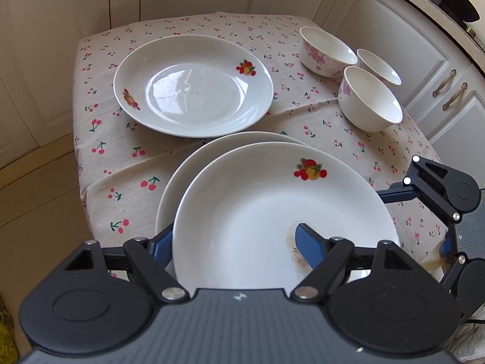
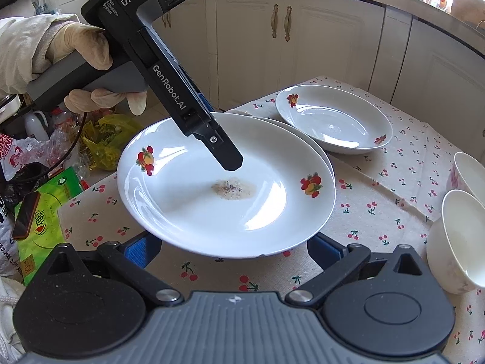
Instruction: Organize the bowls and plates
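My left gripper (image 1: 233, 242) is shut on the rim of a white fruit-print plate (image 1: 257, 206), one finger above and one below, holding it over a second plate (image 1: 194, 163) on the cherry-print table. The held plate (image 2: 212, 200) has a brown smear in its middle, and the left gripper (image 2: 224, 151) reaches over it from the upper left. A third plate (image 1: 194, 85) lies further back, also in the right wrist view (image 2: 333, 118). My right gripper (image 2: 233, 248) is open, its fingers wide apart just under the held plate's near edge.
Three white bowls with pink flowers (image 1: 369, 100) stand at the table's right side; two show in the right wrist view (image 2: 460, 236). Cream cabinets (image 2: 282, 36) surround the table. Bags and packets (image 2: 45, 206) lie on the floor to the left.
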Demonstrator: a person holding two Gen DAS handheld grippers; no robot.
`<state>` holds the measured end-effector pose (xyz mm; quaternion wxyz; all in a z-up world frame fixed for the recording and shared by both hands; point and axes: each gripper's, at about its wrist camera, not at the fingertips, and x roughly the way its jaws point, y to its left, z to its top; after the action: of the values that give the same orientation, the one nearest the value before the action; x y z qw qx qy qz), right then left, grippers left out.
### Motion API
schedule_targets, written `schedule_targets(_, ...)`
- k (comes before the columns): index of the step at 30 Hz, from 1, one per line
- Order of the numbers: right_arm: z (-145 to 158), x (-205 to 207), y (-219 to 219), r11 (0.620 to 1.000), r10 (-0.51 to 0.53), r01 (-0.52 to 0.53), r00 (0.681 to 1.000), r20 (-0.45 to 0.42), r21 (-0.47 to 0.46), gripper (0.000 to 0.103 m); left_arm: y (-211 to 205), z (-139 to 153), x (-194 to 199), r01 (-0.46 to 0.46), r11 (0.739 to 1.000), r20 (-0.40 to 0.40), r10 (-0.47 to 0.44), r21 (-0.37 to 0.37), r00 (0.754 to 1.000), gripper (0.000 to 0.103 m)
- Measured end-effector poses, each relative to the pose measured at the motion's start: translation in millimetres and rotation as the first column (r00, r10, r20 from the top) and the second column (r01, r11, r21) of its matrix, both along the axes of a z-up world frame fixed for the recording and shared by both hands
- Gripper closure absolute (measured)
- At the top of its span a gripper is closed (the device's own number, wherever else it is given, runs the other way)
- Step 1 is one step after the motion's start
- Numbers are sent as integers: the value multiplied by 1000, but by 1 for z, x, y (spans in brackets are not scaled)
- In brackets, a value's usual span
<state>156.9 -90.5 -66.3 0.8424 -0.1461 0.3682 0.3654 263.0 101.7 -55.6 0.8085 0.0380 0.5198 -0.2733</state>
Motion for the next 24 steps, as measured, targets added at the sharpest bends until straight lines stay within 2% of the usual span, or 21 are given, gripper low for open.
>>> schedule_targets(19, -2, 4, 5, 999, -42, 42, 998, -38, -2, 0, 8, 8, -9, -52, 999, 7, 52, -4, 999, 21)
schedule_targets(24, -1, 2, 5, 999, -42, 42, 998, -39, -11, 0, 8, 9, -12, -60, 998, 13, 60, 1, 998, 18)
